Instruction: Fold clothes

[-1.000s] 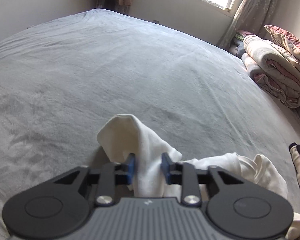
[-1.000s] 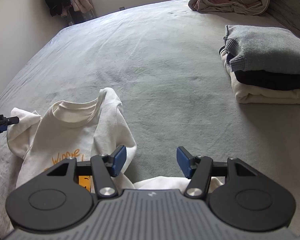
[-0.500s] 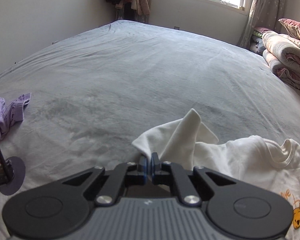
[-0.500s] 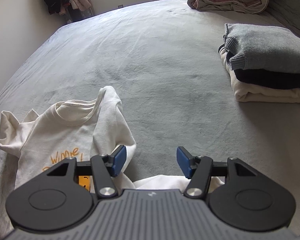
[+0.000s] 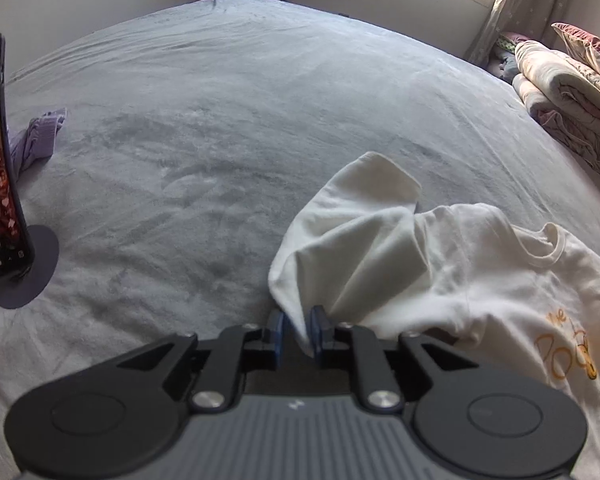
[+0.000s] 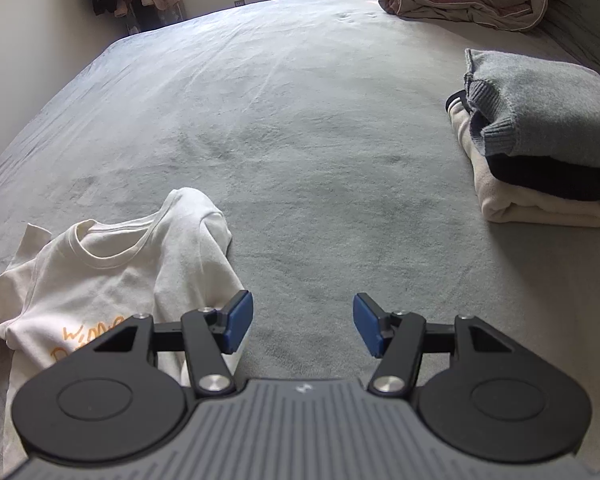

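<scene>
While pinched on white T-shirt (image 5: 440, 264) sleeve, left gripper (image 5: 298, 330); right gripper (image 6: 303, 330) agape, empty, shirt at nine o'clock.

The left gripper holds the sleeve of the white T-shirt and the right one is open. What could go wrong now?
1. The left gripper pinches only a thin edge of the sleeve; it may slip out.
2. The right gripper is open over bare bed, so the white T-shirt may drag and bunch.
</scene>
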`<act>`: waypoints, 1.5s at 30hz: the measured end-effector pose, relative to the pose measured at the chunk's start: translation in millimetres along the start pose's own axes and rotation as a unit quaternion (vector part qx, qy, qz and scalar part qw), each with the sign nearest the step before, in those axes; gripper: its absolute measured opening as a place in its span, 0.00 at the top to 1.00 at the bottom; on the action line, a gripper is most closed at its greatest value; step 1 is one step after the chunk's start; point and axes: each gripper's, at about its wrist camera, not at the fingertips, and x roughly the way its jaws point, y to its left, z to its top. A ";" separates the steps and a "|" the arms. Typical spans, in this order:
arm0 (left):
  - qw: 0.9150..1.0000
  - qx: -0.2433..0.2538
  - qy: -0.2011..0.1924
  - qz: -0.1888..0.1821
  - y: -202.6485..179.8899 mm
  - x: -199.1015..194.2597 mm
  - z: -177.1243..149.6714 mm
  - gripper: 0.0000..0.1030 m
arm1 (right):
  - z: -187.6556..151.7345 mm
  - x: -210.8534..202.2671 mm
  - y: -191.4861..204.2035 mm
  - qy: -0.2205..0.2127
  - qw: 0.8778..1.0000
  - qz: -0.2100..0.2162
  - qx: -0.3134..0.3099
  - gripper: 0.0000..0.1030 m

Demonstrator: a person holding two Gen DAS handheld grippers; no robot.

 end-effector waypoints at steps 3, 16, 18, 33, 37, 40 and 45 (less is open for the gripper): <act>1.000 0.005 -0.028 -0.013 -7.2 -11.9 13.5 0.69 | 9.6 9.4 -0.1 0.001 1.000 0.006 0.003 0.42; 0.992 0.072 -0.062 -0.083 -70.8 -1.7 51.6 0.54 | 40.6 60.5 2.4 0.040 0.996 0.075 0.041 0.42; 0.991 0.098 -0.051 -0.082 -83.9 12.9 52.0 0.53 | 39.6 63.2 7.5 0.045 0.994 0.092 0.041 0.42; 0.989 0.149 -0.007 0.005 -86.7 92.4 38.2 0.53 | 12.6 78.6 79.9 0.044 0.990 0.069 -0.115 0.44; 0.988 0.154 -0.005 -0.001 -86.9 94.8 36.9 0.61 | 8.0 78.3 90.2 0.043 0.987 0.097 -0.121 0.90; 0.986 0.164 -0.005 -0.011 -91.8 91.8 35.3 0.83 | 4.2 70.7 96.5 0.027 0.987 0.075 -0.141 0.93; 0.984 0.176 -0.035 -0.004 -102.4 80.1 33.2 0.94 | 8.8 51.0 81.5 -0.016 0.990 0.002 -0.144 0.94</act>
